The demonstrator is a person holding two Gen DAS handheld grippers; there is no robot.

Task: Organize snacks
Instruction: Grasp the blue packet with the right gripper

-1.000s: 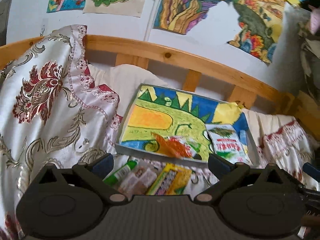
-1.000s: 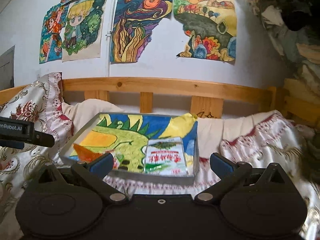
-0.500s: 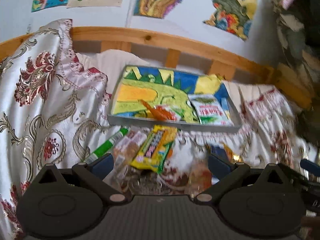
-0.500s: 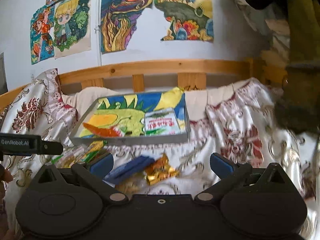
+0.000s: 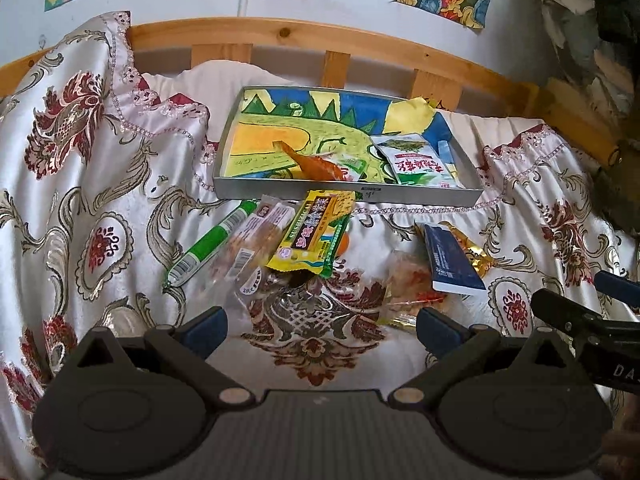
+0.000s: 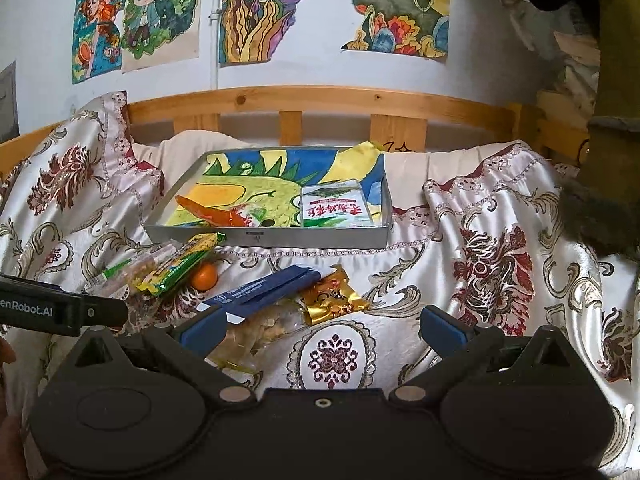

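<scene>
A grey tray (image 5: 424, 197) (image 6: 304, 237) lined with a bright drawing lies on the patterned bedspread. In it are an orange packet (image 5: 316, 165) (image 6: 218, 213) and a white-green packet (image 5: 418, 162) (image 6: 334, 205). In front of the tray lie a yellow-green packet (image 5: 316, 236) (image 6: 180, 262), a green tube (image 5: 212, 246), a clear wrapped snack (image 5: 250, 252), a blue box (image 5: 450, 258) (image 6: 268, 286), a gold packet (image 6: 332, 300), a clear bag (image 5: 404, 284) (image 6: 260, 326) and an orange ball (image 6: 205, 276). My left gripper (image 5: 322, 326) and right gripper (image 6: 322, 326) are open and empty, near the loose snacks.
A wooden bed rail (image 5: 280, 36) (image 6: 320, 104) runs behind the tray. Drawings hang on the white wall (image 6: 320, 68). The bedspread (image 5: 100, 200) rises in a fold at the left. Dark clutter (image 6: 608, 160) stands at the right. The left gripper's body shows at the right view's left edge (image 6: 60, 312).
Both grippers have pulled back and tilted down from the tray. The loose snacks in front of the tray have come into view. Both stayed open.
</scene>
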